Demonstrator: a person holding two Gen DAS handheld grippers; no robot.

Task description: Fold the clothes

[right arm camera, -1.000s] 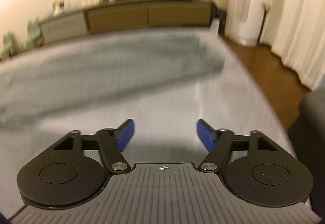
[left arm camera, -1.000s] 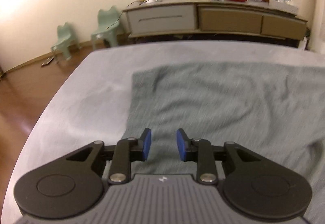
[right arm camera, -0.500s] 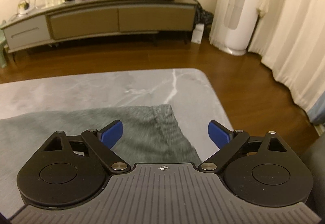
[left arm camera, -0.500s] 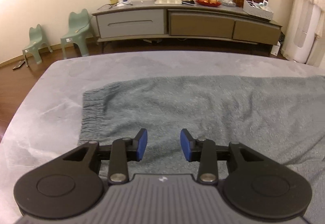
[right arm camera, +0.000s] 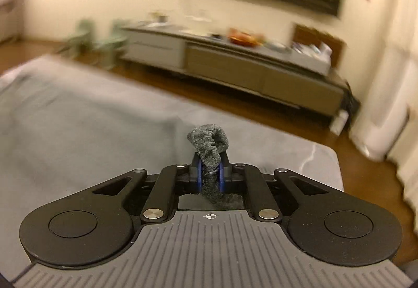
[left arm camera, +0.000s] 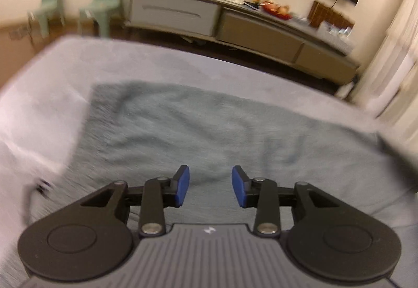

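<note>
Warm, dim indoor light; both views smeared by motion blur, fisheye bending and darkening the edges

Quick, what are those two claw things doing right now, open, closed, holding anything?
Left gripper: open, nothing between its pads, above the grey garment.
Right gripper: its jaws have just closed, pinching a bunched fold of the grey garment.

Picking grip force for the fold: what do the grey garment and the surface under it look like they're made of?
Grey garment: looks like soft, fuzzy knit or fleece, matte; the heathered nap shows where it bunches in the right gripper, whose jaws have just closed on it. Table: probably smooth stone or a marble-look top; pale grey with a white vein, though blurred.
</note>
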